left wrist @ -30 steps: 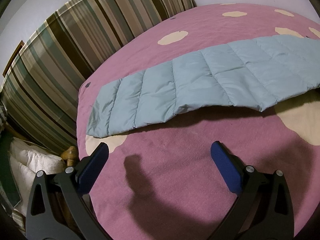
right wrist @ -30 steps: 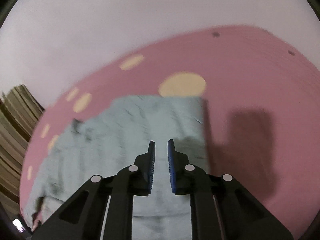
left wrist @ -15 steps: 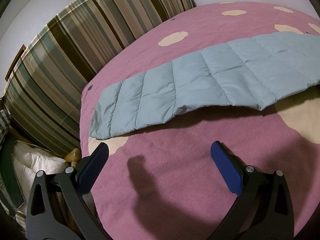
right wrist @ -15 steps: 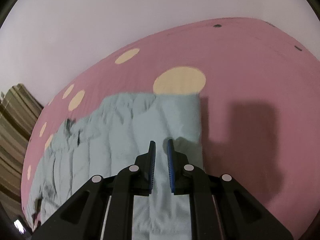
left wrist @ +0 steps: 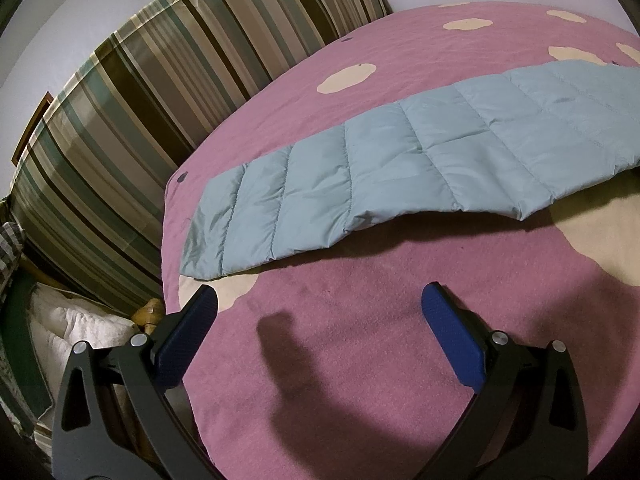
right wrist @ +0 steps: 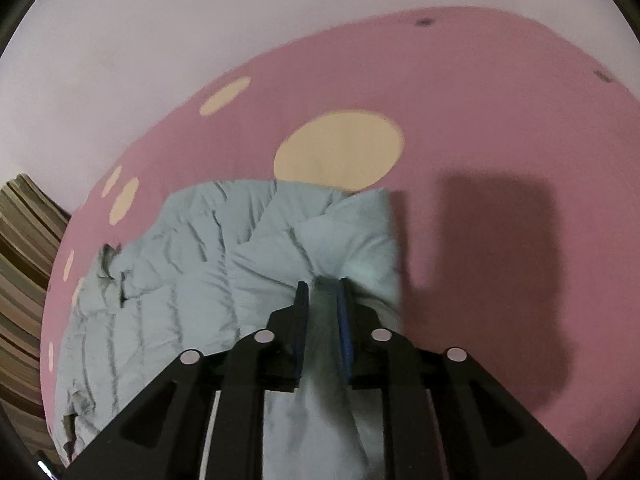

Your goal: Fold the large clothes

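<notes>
A light blue quilted jacket (left wrist: 400, 160) lies stretched across the pink dotted bed cover (left wrist: 360, 344). My left gripper (left wrist: 319, 294) hovers open over bare cover in front of the jacket's near edge, with nothing between its fingers. In the right wrist view the jacket (right wrist: 180, 280) looks crumpled, one part doubled over toward the far right corner. My right gripper (right wrist: 323, 284) holds a fold of that fabric between its pads while its jaws are opening. The pinched fold runs back under the fingers.
A striped cushion (left wrist: 140, 100) rises along the left end of the bed. White bedding (left wrist: 72, 320) sits on the floor below that bed corner. A pale wall (right wrist: 200, 40) stands behind the bed's far edge. Bare pink cover (right wrist: 500, 120) lies right of the jacket.
My right gripper has come down closer to the bed with the fabric, and the jacket beneath it has bunched into deeper creases. The left gripper has stayed where it was.
</notes>
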`<move>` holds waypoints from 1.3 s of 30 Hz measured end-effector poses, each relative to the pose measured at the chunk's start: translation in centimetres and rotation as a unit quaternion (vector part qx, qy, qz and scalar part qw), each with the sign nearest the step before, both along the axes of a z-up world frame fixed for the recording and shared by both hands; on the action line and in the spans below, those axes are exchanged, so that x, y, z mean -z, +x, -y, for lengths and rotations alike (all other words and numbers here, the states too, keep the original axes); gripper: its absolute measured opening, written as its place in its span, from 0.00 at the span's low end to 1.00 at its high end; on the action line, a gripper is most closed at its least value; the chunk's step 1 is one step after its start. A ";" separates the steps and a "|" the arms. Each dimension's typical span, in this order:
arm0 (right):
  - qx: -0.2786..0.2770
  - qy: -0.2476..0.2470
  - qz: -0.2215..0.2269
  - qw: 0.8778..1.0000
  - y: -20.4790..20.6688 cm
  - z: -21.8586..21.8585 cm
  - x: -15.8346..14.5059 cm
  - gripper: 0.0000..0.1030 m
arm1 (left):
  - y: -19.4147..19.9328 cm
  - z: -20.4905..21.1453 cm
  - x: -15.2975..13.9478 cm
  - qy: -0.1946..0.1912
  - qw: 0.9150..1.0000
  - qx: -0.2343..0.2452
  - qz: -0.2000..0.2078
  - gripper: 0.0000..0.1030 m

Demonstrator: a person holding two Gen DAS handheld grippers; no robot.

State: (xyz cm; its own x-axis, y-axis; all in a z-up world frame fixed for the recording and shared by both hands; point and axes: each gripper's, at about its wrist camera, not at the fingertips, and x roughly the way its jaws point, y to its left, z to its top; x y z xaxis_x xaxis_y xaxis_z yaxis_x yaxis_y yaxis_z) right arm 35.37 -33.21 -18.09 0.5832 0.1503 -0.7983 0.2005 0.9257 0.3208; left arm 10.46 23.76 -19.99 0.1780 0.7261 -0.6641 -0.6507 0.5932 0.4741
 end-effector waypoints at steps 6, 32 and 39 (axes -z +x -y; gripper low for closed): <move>0.076 -0.066 0.013 0.995 -6.3 3.5 -1.4 0.54 | 0.1 0.2 0.0 -0.001 1.000 0.000 0.001 0.98; 0.154 -0.214 -0.042 0.964 -12.6 6.0 2.9 0.85 | -2.8 -3.1 -0.1 -0.159 0.982 -0.002 0.105 0.98; 0.156 -0.212 -0.042 0.964 -12.7 5.7 2.9 0.85 | -6.7 -5.9 -1.9 -0.202 0.962 0.012 0.184 0.98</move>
